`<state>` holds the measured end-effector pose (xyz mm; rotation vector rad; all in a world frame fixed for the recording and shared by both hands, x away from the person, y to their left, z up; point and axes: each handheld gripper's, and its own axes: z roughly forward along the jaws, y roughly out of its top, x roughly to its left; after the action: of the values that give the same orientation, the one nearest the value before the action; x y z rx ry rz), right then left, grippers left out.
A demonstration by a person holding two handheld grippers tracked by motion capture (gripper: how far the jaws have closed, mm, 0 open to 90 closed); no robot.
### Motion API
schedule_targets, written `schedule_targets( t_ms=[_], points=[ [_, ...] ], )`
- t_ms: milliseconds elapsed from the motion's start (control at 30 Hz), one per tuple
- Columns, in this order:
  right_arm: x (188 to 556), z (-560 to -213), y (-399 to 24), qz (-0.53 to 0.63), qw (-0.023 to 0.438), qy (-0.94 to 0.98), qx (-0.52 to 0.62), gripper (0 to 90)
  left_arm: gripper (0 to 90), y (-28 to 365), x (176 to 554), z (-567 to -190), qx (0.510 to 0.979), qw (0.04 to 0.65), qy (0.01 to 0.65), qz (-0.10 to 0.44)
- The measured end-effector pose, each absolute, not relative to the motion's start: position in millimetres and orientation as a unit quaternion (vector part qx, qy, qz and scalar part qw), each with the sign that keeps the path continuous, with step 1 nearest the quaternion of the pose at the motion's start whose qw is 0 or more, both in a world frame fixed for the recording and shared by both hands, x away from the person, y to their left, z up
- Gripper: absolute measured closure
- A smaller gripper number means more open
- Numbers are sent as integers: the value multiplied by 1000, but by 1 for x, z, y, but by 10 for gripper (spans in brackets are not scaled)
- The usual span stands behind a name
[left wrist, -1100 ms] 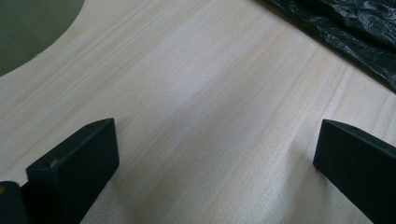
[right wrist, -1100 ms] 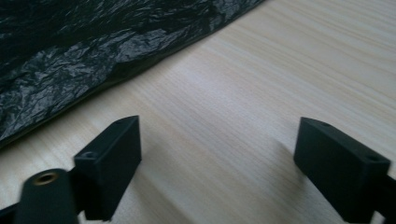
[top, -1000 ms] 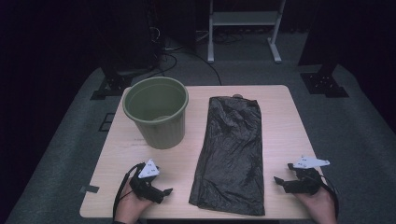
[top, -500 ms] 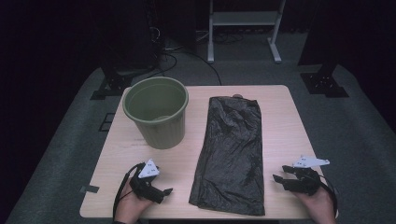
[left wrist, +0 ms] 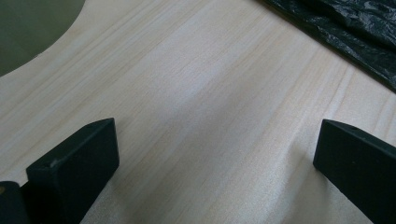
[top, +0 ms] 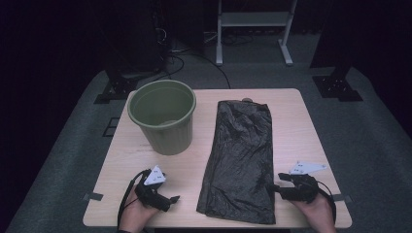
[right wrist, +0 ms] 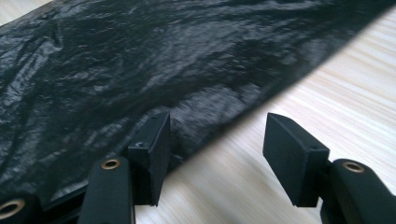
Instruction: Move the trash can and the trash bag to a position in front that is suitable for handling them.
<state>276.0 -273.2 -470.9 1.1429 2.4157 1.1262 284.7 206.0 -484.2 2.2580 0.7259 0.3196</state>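
Note:
A flat black plastic bag (top: 243, 155) lies lengthwise on the wooden table (top: 291, 111), right of a green bucket (top: 163, 116) that stands upright. My right gripper (top: 274, 187) sits at the bag's near right edge. In the right gripper view the bag (right wrist: 140, 70) has its edge running between the jaws of this gripper (right wrist: 217, 144): one jaw is over the plastic, the other over bare wood. These jaws have just been closing and stand apart without pressing the bag. My left gripper (top: 172, 199) rests near the front left, open wide (left wrist: 215, 154) over bare wood.
The left gripper view has the bucket's wall (left wrist: 28, 28) at top left and the bag's edge (left wrist: 355, 28) at top right. A white frame (top: 252, 19) stands on the floor behind the table. Dark stands (top: 337, 87) flank the far corners.
My right hand has slid left, from a little right of the bag up to its near right edge. The left hand, the bag and the bucket have stayed put.

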Motion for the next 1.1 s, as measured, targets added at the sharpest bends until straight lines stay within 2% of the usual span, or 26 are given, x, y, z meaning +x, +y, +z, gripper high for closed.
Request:
schedule_targets(
  t_ms=[233,367,467,533,633,667,933,1100],
  points=[
    [279,-476,-262,367,118,837,389,439,0,206,285,-484,878,365,282,124],
    [279,-477,-260,365,123,839,384,484,0,206,285,-484,878,365,282,124],
    [277,-476,-258,363,127,844,375,656,0,206,285,-484,878,365,282,124],
    [277,-476,-258,362,127,845,372,711,0,206,285,-484,878,365,282,125],
    [277,-476,-259,358,129,847,371,873,0,206,285,-484,878,365,282,124],
    [277,-476,-260,359,125,848,370,900,0,206,285,-484,878,365,283,124],
    [278,-474,-269,360,129,843,379,900,0,206,285,-484,878,365,282,124],
    [281,-469,-289,360,145,829,402,900,0,206,285,-484,878,365,282,124]
  ],
)
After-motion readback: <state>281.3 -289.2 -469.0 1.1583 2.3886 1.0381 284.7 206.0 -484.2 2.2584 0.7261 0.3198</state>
